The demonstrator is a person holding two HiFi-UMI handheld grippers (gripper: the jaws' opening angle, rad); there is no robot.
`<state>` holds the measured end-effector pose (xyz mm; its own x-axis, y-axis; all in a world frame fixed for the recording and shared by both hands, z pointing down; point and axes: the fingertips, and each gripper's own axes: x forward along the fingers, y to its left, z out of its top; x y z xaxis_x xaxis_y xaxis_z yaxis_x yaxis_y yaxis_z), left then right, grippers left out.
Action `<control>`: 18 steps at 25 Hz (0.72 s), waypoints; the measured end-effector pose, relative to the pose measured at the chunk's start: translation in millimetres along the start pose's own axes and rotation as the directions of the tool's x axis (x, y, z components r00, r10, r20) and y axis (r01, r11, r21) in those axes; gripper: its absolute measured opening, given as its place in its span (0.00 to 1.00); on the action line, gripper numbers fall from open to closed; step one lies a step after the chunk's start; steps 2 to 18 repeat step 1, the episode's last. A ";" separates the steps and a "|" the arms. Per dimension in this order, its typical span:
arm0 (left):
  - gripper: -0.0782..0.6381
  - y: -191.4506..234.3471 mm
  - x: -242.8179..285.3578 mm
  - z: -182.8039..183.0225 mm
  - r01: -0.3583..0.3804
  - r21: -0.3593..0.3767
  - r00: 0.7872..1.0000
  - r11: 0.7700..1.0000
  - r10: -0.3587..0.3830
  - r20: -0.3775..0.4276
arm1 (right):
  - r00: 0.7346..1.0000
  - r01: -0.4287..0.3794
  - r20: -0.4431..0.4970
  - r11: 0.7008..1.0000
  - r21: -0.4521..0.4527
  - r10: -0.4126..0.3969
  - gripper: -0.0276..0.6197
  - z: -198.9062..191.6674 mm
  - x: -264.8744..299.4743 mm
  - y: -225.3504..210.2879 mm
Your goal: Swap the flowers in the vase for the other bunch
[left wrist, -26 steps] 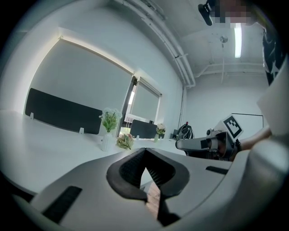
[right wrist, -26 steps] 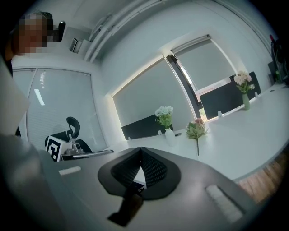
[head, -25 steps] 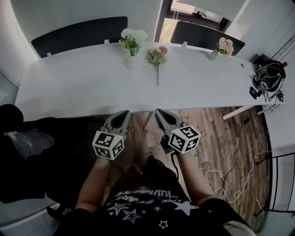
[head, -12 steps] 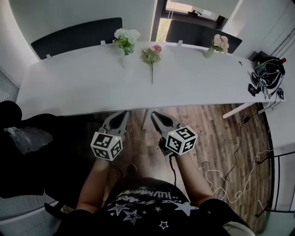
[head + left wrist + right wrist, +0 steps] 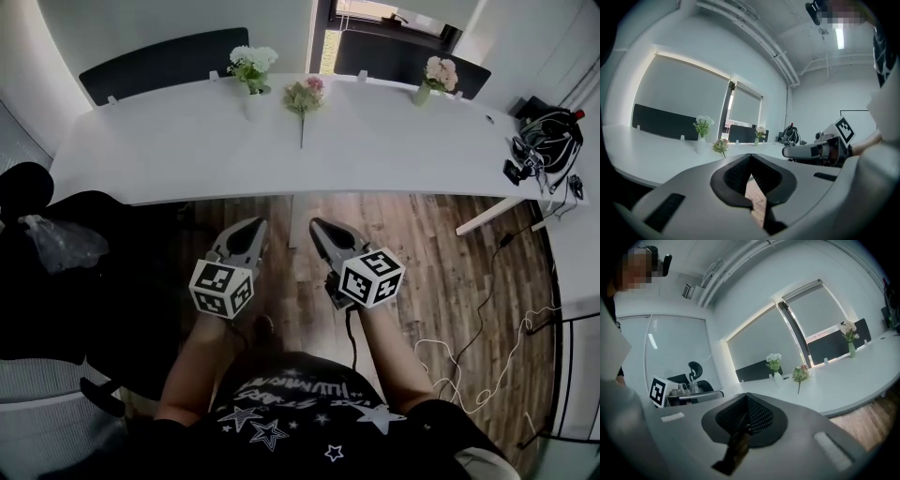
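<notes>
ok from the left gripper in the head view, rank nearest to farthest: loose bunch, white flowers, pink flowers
From the left gripper:
1. loose bunch, lying mid-table, stem towards the gripper
2. white flowers, standing at the back, just left
3. pink flowers, back right

- We see our left gripper (image 5: pixel 251 228) as a pale grey, tapered shell with dark ribbed pads inside.
- Our right gripper (image 5: pixel 319 227) has the same grey shell, and a thin black cable (image 5: pixel 352 333) runs below it.
- Each bears a white cube (image 5: pixel 222 288) with black square markers.
- We wear a black shirt (image 5: pixel 300 412) printed with white stars and lettering.
</notes>
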<state>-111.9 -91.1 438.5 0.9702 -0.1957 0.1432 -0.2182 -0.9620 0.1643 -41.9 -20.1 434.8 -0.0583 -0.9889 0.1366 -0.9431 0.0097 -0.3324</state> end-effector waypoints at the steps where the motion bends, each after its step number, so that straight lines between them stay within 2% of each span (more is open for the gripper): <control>1: 0.12 -7.5 -1.9 -1.0 -0.001 0.002 1.000 1.000 0.001 0.000 | 1.000 -0.003 0.000 1.000 -0.004 0.003 0.05 -0.5 -7.1 1.3; 18: 0.12 -7.5 -1.9 -1.0 -0.001 0.002 1.000 1.000 0.001 0.000 | 1.000 -0.003 0.000 1.000 -0.004 0.003 0.05 -0.5 -7.1 1.3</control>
